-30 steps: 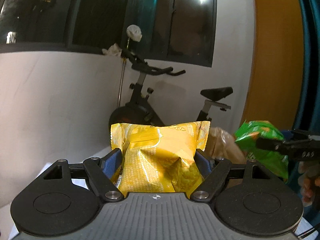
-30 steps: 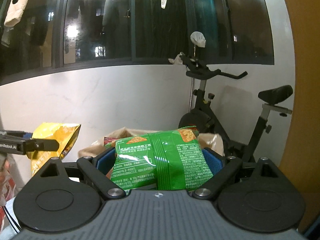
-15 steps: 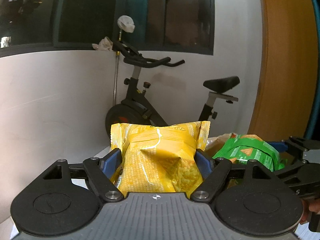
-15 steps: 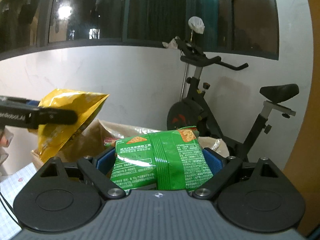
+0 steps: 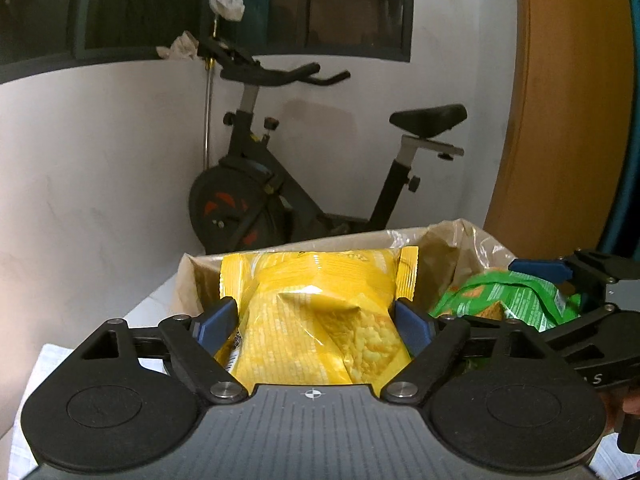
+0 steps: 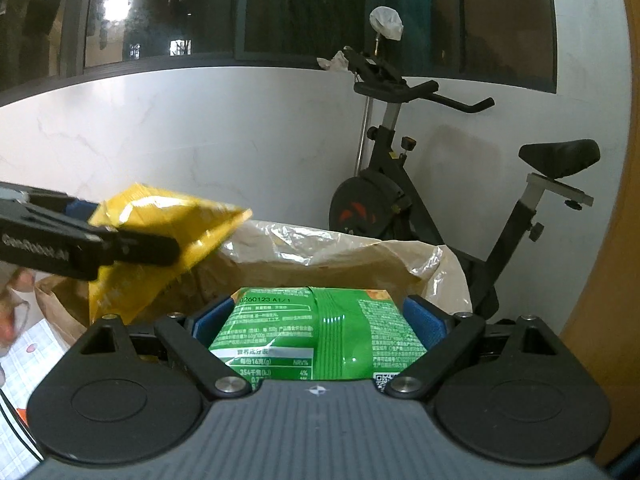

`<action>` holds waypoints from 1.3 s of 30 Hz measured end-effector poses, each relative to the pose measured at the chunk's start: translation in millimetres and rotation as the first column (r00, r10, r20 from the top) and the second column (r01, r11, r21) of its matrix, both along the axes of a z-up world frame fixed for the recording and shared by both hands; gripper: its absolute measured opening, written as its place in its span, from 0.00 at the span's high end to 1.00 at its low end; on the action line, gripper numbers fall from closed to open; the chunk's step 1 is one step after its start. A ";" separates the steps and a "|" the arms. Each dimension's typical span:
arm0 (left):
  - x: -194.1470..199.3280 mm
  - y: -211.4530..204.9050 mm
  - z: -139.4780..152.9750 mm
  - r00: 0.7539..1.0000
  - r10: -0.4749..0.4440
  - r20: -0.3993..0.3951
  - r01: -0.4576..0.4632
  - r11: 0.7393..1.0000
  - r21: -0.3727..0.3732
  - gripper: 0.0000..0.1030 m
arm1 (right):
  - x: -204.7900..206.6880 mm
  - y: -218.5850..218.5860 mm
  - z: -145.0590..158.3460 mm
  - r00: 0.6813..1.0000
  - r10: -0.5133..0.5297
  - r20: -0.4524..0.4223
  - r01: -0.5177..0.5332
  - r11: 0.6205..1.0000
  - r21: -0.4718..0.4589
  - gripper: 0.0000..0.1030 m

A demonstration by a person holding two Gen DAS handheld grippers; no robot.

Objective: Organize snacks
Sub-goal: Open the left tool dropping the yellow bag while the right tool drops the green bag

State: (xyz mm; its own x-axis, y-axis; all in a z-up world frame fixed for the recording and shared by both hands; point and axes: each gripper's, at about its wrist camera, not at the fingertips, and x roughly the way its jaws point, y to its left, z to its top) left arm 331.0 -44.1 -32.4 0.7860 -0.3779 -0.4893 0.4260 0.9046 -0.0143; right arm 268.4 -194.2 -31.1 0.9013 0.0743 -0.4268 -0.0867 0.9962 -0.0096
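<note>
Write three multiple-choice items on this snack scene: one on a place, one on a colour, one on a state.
1. Where is the yellow snack bag?
A. On the bike seat
B. Between the pads of the left claw
C. Flat on the floor

2. What colour is the packet in the right claw?
A. Red
B. Blue
C. Green

3. How does the brown paper bag stand?
A. Open at the top
B. Folded shut
C. Crushed flat

Answers:
1 B: both blue pads flank the yellow bag, though the left claw's jaws are opening.
2 C: the green snack bag fills the gap between the right claw's pads.
3 A: the paper bag's rim gapes, with its inner walls in view.
</note>
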 end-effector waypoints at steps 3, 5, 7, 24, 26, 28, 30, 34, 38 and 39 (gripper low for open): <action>-0.8 1.6 -2.1 1.000 0.008 -0.002 -0.008 1.000 0.012 0.15 | 0.2 2.6 -0.1 1.000 0.004 -0.012 -0.003 1.000 0.002 0.07; -1.0 3.5 -2.5 1.000 0.012 -0.007 -0.012 1.000 0.008 0.13 | -1.2 2.9 -0.1 1.000 0.001 -0.010 -0.001 1.000 0.003 0.05; -3.1 6.4 -2.2 1.000 0.013 -0.011 -0.013 1.000 -0.001 0.09 | -2.8 2.4 0.0 1.000 0.009 -0.007 -0.009 1.000 0.014 0.05; -17.7 7.6 11.9 1.000 0.008 0.021 -0.008 1.000 -0.005 0.05 | -23.4 -6.5 11.4 0.999 -0.034 0.022 0.032 0.994 0.103 0.05; -22.0 12.9 15.5 1.000 0.023 0.021 -0.022 1.000 -0.004 0.05 | -28.2 -8.4 14.2 0.999 -0.047 0.027 0.044 0.992 0.118 0.05; -26.8 19.1 20.5 0.999 0.041 0.026 -0.041 0.999 -0.005 0.05 | -36.4 -8.2 19.2 0.997 -0.061 0.046 0.054 0.989 0.136 0.01; -32.6 25.6 25.7 0.998 0.054 0.040 -0.053 0.999 -0.011 0.05 | -46.6 -7.1 25.1 0.994 -0.082 0.075 0.070 0.987 0.147 0.01; -52.0 42.0 37.5 0.995 0.063 0.073 -0.062 0.998 -0.022 0.03 | -67.4 -6.4 40.9 0.986 -0.116 0.124 0.093 0.980 0.177 0.00; -72.5 58.7 43.9 0.993 0.074 0.088 -0.070 0.997 -0.046 0.00 | -89.8 -6.9 52.9 0.976 -0.148 0.158 0.116 0.974 0.194 0.00; -76.1 62.6 44.2 0.993 0.079 0.085 -0.075 0.996 -0.050 0.00 | -96.4 -6.9 54.5 0.974 -0.155 0.165 0.120 0.972 0.200 0.00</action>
